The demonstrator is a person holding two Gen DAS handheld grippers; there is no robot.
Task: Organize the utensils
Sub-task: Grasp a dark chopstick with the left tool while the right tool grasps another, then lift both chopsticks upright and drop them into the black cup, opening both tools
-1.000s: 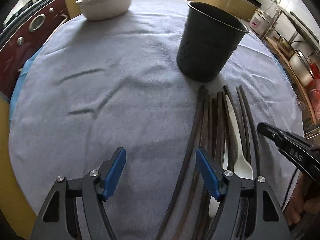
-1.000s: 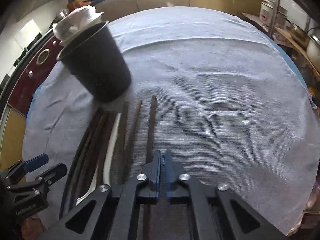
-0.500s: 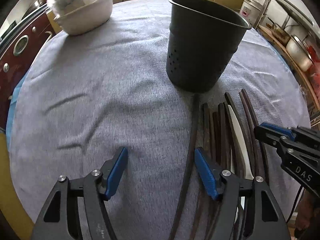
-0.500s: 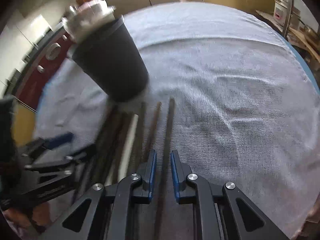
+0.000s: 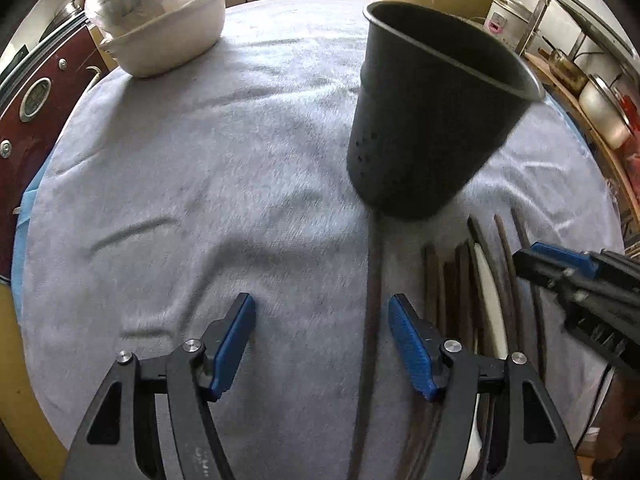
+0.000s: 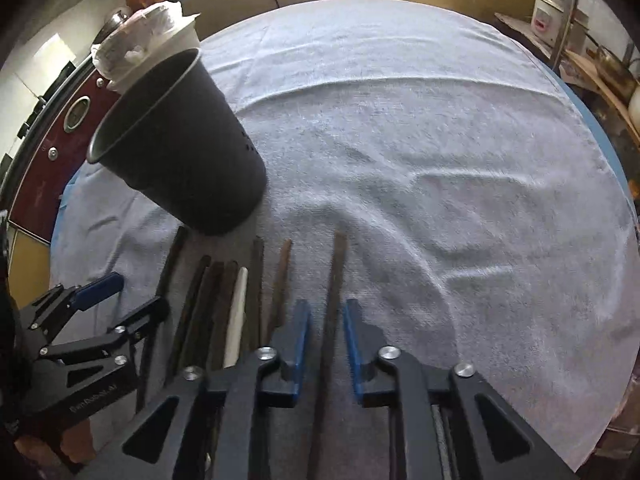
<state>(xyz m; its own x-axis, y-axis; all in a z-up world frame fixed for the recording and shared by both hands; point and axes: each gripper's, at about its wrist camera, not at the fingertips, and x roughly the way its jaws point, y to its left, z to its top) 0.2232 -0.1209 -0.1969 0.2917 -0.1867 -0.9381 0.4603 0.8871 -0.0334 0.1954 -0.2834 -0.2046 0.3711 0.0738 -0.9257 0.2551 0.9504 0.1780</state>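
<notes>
Left gripper [image 5: 322, 340] jaws wide apart, nothing held; one dark chopstick [image 5: 370, 320] runs between its pads, not touched; black holder [image 5: 432, 120] stands upright just beyond the stick's far end; to the right, a row of chopsticks [image 6: 224, 312] lies side by side on the cloth with a white spoon [image 6: 236, 320] among them; right gripper [image 6: 325, 338] jaws part-open, straddling the rightmost stick [image 6: 334, 300], pads not closed on it.

Handling, judged: sticks light, stiff, thin, smooth, likely to roll or pivot in the pads; grip near mid-length, square across; spoon light plastic, take by the handle.

Surface: round table under a grey towel [image 6: 460, 160], wrinkled, soft; gives friction. White bowl [image 5: 168, 36] at far left edge. Room: kitchen, yellow cabinets, pots on shelving at right.
</notes>
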